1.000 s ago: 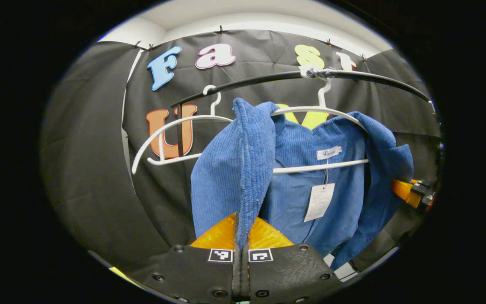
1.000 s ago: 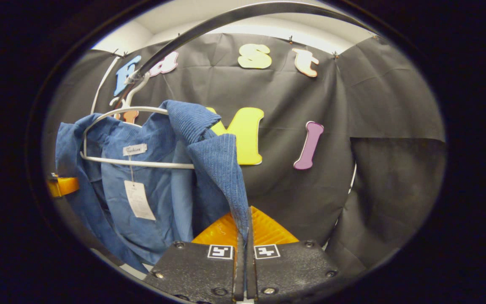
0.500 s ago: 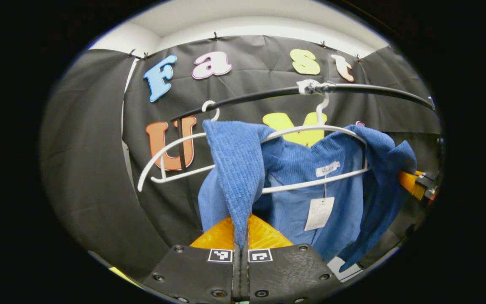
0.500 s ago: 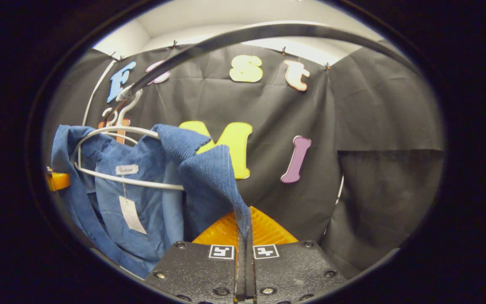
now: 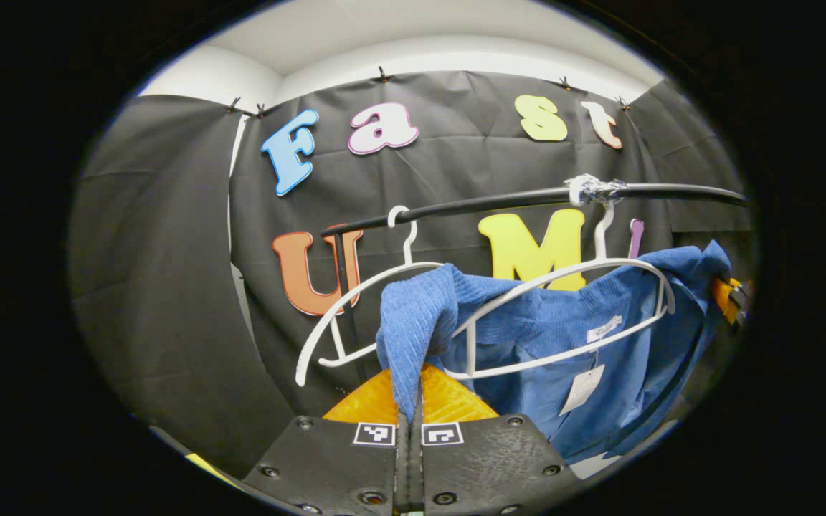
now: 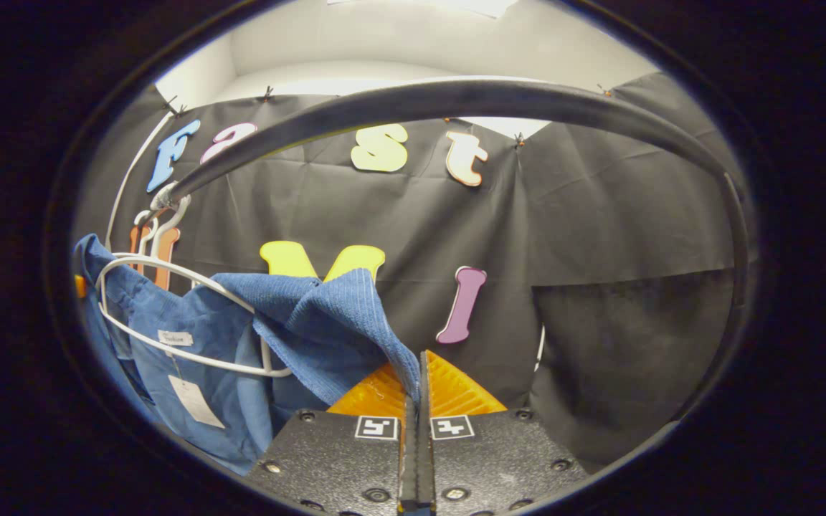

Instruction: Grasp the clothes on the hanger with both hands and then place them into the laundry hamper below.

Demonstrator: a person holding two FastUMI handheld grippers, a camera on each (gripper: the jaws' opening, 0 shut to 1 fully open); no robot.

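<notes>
The left gripper (image 5: 410, 416) is pinched tight on one shoulder of the blue shirt (image 5: 563, 344), and the right gripper (image 6: 416, 401) is clamped on the other shoulder. Ahead of both, the shirt is partly draped over the white hanger (image 5: 563, 276), whose hook sits on the black rail (image 5: 470, 206). The risk, as I judge it: the collar could snag on the hanger's arm, dragging the hanger off the rail, or the thick cloth could slip from either narrow pinch. The hamper lies somewhere below.
</notes>
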